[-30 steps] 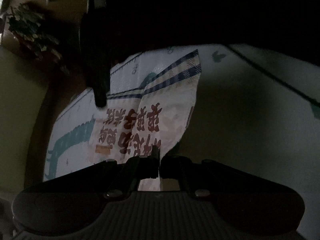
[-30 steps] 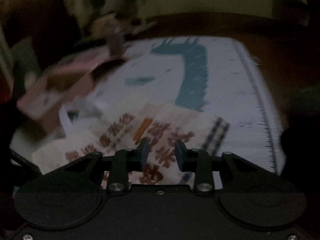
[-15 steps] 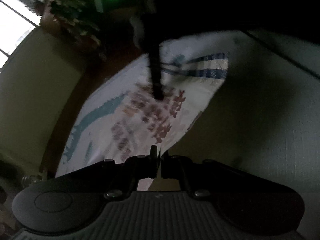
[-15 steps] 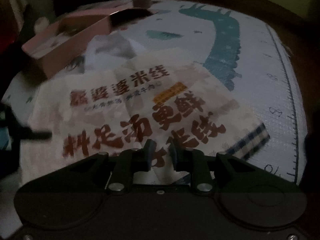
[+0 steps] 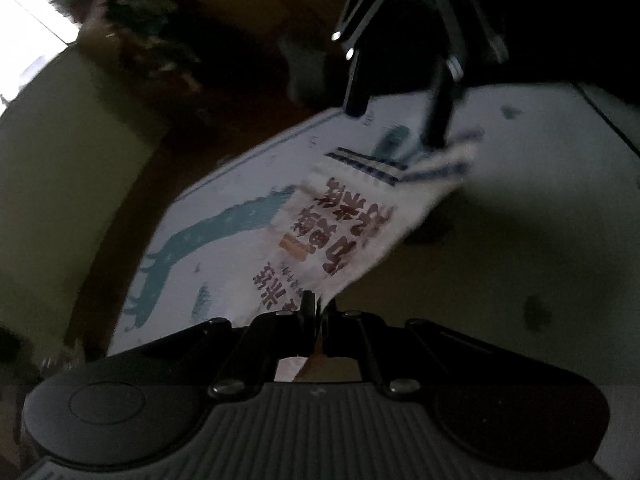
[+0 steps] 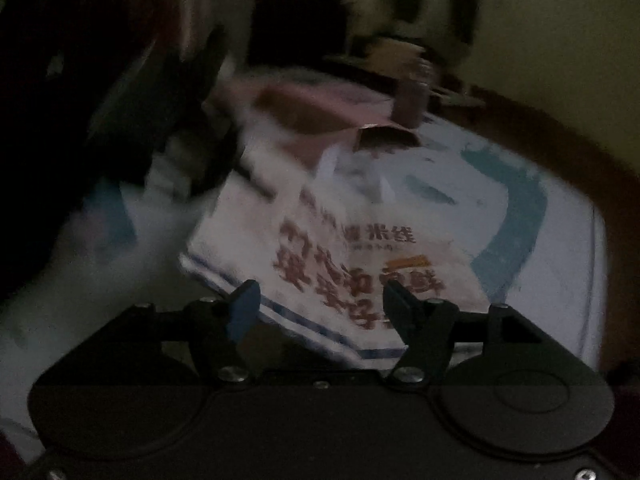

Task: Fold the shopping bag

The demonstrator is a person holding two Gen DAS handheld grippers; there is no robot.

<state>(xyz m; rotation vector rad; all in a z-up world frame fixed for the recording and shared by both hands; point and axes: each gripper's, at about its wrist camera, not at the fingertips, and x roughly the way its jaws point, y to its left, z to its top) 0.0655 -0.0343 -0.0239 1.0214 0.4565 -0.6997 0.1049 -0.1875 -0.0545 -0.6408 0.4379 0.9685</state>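
Left wrist view: the left gripper (image 5: pixel 317 307) pinches an edge of the shopping bag (image 5: pixel 344 224), which stretches toward 1 o'clock over the play mat (image 5: pixel 208 240). The right gripper (image 6: pixel 320 300) gapes wide, its 2 fingers (image 6: pixel 244 300) flanking the bag's striped hem.

Shopping bag (image 6: pixel 360 264): white, dark red printed characters, small orange label, blue checked band along one edge. Play mat (image 5: pixel 224 216) beneath the bag: white, teal animal figure. Box (image 6: pixel 316 120) beyond the bag: pink. Both tools: black.
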